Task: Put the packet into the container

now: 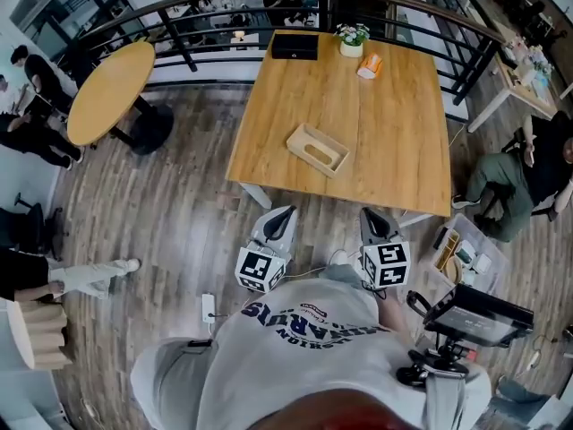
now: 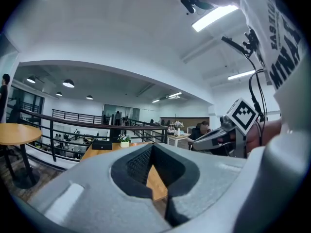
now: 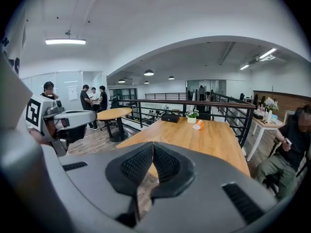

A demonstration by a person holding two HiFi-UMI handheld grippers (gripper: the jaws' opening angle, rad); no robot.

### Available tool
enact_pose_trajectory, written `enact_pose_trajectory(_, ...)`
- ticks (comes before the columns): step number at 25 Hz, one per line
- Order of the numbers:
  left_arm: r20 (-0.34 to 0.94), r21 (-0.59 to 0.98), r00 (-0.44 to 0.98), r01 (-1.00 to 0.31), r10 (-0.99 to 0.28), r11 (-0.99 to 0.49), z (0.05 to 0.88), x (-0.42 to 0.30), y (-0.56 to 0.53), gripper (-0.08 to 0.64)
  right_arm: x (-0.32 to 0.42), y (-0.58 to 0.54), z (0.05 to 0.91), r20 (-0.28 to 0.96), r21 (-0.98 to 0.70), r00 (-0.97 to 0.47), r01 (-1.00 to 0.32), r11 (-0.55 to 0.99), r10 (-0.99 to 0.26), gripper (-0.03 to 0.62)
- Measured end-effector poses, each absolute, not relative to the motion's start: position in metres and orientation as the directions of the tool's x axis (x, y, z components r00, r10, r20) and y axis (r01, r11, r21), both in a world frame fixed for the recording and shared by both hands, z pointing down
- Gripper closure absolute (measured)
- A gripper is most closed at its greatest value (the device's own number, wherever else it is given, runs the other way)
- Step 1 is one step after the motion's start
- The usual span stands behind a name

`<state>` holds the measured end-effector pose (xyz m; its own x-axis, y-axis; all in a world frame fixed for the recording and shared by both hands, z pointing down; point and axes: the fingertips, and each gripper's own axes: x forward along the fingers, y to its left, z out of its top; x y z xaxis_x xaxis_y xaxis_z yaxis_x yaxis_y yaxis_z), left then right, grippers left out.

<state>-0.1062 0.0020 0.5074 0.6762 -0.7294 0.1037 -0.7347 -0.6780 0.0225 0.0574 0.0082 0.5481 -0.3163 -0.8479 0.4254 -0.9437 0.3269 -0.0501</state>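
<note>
An orange and white packet (image 1: 369, 65) lies at the far end of the wooden table (image 1: 394, 141), next to a small potted plant (image 1: 351, 40). The right gripper view shows the packet (image 3: 198, 124) far ahead. A light wooden container (image 1: 317, 149) with a slot in its top sits nearer, on the table's left half. Both grippers hang short of the table's near edge, above the floor. My left gripper (image 1: 285, 211) (image 2: 152, 147) is shut and holds nothing. My right gripper (image 1: 372, 213) (image 3: 153, 144) is shut and empty too.
A black box (image 1: 295, 46) stands at the table's far edge. A curved black railing (image 1: 179, 12) runs behind the table. A round table (image 1: 109, 90) stands to the left. A person sits on the right (image 1: 524, 182), and a bin of items (image 1: 461, 253) lies on the floor.
</note>
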Motion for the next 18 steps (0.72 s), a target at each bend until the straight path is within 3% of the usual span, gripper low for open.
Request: enact_pose_trajectory(18,0.128,-0.022,0.689,-0.717,-0.714,-0.696,0.495,-0.001,-0.053,0.561,0.148,-0.068,0.553,0.413,-0.112,-0.383,-0.922,0.372,-0.826,0.583)
